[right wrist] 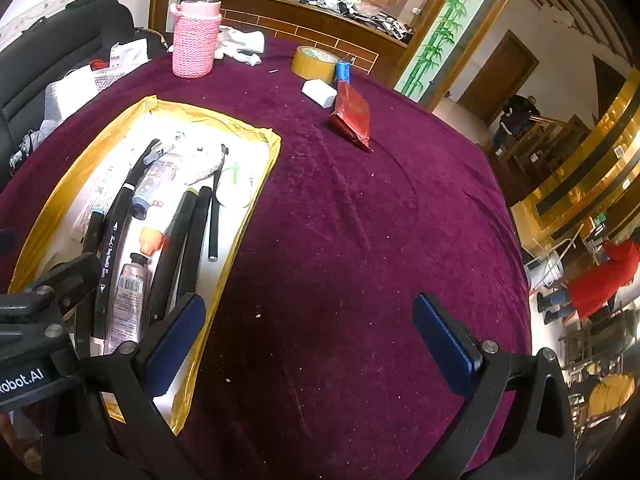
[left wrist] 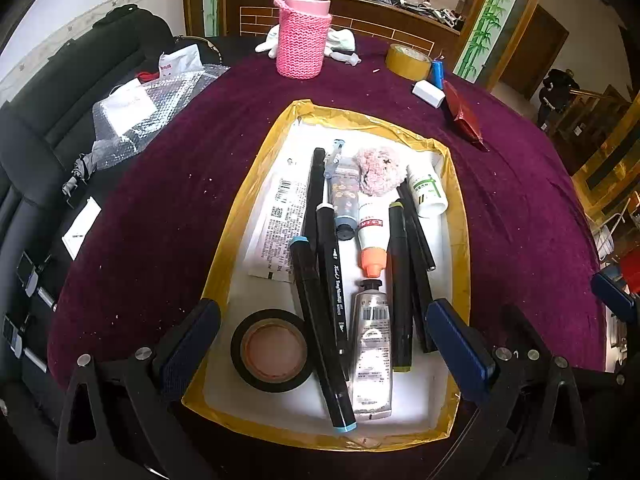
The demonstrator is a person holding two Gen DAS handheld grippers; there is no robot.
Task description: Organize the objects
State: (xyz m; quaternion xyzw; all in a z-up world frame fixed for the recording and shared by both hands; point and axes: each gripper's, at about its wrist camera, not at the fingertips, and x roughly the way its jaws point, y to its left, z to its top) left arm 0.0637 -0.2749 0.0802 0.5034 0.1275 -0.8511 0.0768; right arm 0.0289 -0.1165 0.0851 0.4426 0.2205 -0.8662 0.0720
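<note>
A white tray with a yellow taped rim (left wrist: 256, 168) lies on the purple tablecloth. It holds several black markers (left wrist: 320, 328), a black tape roll (left wrist: 274, 350), a silver tube (left wrist: 372, 356), an orange-capped tube (left wrist: 372, 240), a blue tube (left wrist: 344, 200), a pink fluffy item (left wrist: 380, 170), a small white bottle (left wrist: 428, 192) and a flat white packet (left wrist: 276, 228). My left gripper (left wrist: 324, 356) is open and empty over the tray's near end. My right gripper (right wrist: 312, 344) is open and empty over bare cloth, right of the tray (right wrist: 260, 184).
On the far cloth stand a pink knit-covered bottle (left wrist: 304, 36), a yellow tape roll (left wrist: 408, 62), a blue battery (left wrist: 437, 72), a white block (left wrist: 429, 94) and a red packet (left wrist: 464, 116). Bubble wrap (left wrist: 140, 120) lies at the left edge by a black sofa.
</note>
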